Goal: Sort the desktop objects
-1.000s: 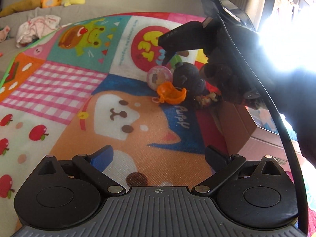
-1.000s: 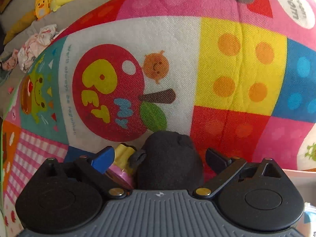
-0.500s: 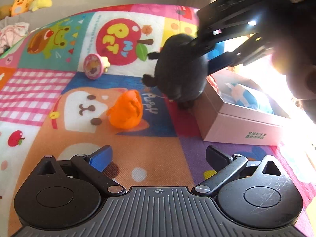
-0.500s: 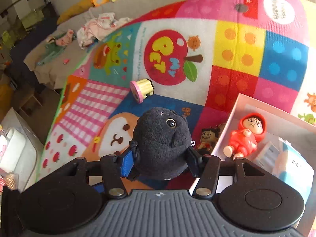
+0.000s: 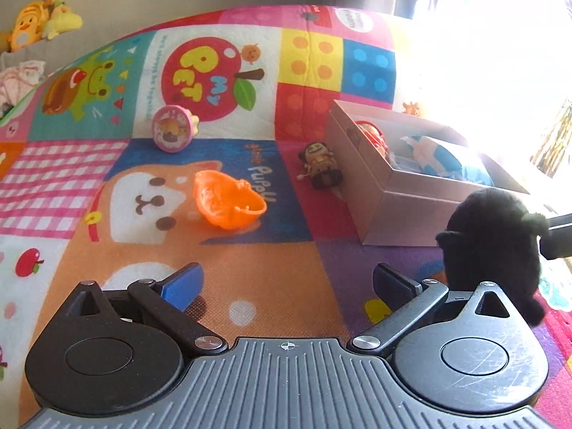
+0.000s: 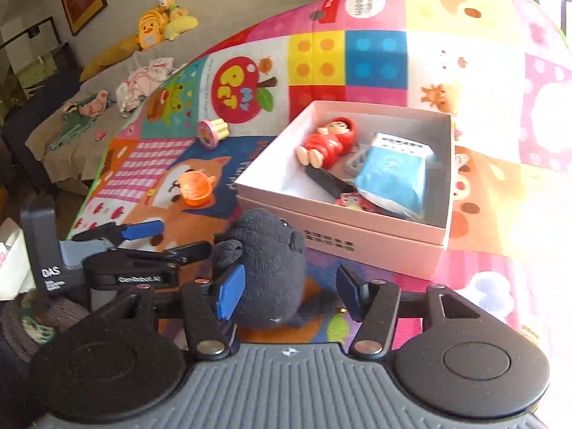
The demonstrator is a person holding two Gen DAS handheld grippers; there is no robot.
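My left wrist view sits low over the play mat (image 5: 250, 286), facing its far edge. My right wrist view looks from higher, rightward. Both share the open box (image 5: 404, 211) (image 6: 343, 232).

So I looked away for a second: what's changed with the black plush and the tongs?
The right tongs carried the black plush from the mat's middle to in front of the white box, then opened; it now sits between the spread jaws. The left tongs stayed open; the orange cup stayed put.
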